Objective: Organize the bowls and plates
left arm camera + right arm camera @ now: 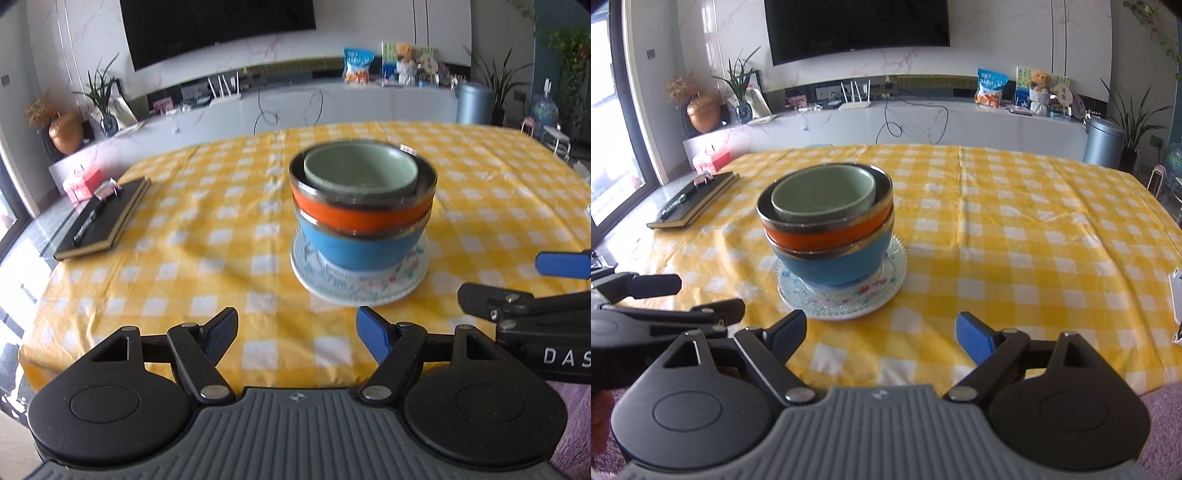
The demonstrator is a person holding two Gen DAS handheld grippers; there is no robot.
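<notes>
A stack stands on the yellow checked tablecloth: a patterned plate at the bottom, a blue bowl on it, an orange bowl in that, and a green bowl on top. The right wrist view shows the same plate, blue bowl, orange bowl and green bowl. My left gripper is open and empty, short of the plate. My right gripper is open and empty too, to the right of the stack. Each gripper shows at the edge of the other's view.
A black notebook with a pen and a clip lies at the table's left edge, also the notebook in the right wrist view. Behind the table runs a white cabinet with plants, a vase and packets. A purple rug lies below.
</notes>
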